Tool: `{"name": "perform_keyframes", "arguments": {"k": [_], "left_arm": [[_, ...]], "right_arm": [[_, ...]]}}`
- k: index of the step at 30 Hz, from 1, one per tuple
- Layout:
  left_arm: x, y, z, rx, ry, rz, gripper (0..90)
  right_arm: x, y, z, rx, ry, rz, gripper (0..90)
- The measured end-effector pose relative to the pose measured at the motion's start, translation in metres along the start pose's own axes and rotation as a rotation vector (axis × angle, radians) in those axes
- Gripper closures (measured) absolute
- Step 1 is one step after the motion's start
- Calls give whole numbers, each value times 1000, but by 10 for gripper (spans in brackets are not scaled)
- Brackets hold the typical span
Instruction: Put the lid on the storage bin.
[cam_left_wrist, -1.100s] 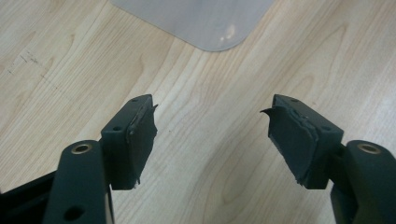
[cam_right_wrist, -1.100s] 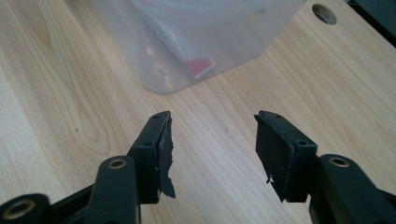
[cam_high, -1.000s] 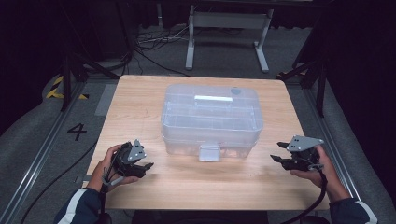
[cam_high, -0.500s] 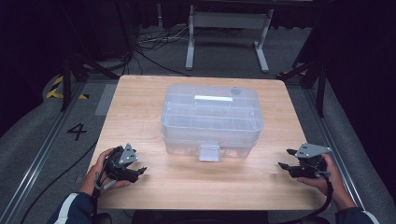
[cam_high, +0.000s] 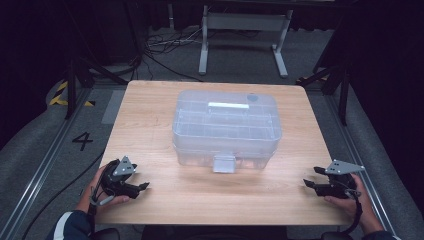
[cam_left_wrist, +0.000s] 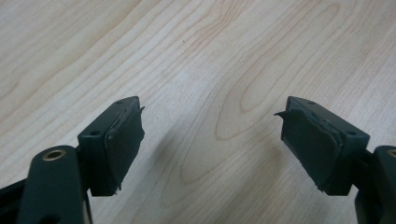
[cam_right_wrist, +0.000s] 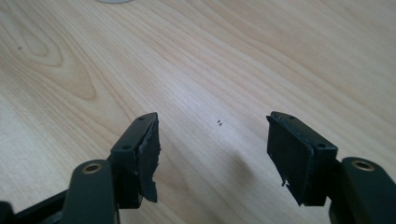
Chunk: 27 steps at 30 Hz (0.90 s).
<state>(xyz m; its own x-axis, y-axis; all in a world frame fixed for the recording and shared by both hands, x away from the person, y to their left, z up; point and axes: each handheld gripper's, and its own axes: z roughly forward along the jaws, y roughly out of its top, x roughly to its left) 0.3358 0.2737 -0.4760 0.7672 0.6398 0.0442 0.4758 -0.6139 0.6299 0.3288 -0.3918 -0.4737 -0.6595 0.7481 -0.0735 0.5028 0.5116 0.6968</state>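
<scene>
Both grippers, left gripper (cam_high: 141, 187) and right gripper (cam_high: 309, 179), had withdrawn from one lidded clear box (cam_high: 226, 127); jaws lately widening, released, nothing between, contents indistinct.

1. A light wooden bench (cam_high: 150, 125) with visible grain stands in the middle of a dark room.
2. Grey carpet floor (cam_high: 45, 135) surrounds it, with a black numeral "4" (cam_high: 82, 141) marked at the left.
3. Metal rails (cam_high: 37, 170) run along the floor on both sides.
4. At the far side stands a grey metal frame (cam_high: 240, 35), with black cables (cam_high: 160, 50) lying just left of it.
5. Yellow-and-black tape (cam_high: 60, 95) marks the far left floor.
</scene>
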Motion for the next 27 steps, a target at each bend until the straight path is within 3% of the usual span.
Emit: {"name": "perform_keyframes", "arguments": {"k": [2,6,9,12,14,27], "left_arm": [[4,-5,-1,-4,-22,-32,202],[7,-9,1,-5,-23,-60,194],[9,-13,4,-16,-37,-88,178],[9,-14,5,-31,-36,-90,178],[6,-18,8,-68,-24,-99,148],[5,-17,8,-67,-9,-109,145]], "right_arm": [[0,-4,0,-8,6,17,338],[1,-10,0,-12,6,37,320],[0,-19,2,-37,7,81,294],[-1,-21,2,-50,13,102,284],[-1,-22,3,-51,14,104,279],[-1,-22,3,-52,13,106,275]]}}
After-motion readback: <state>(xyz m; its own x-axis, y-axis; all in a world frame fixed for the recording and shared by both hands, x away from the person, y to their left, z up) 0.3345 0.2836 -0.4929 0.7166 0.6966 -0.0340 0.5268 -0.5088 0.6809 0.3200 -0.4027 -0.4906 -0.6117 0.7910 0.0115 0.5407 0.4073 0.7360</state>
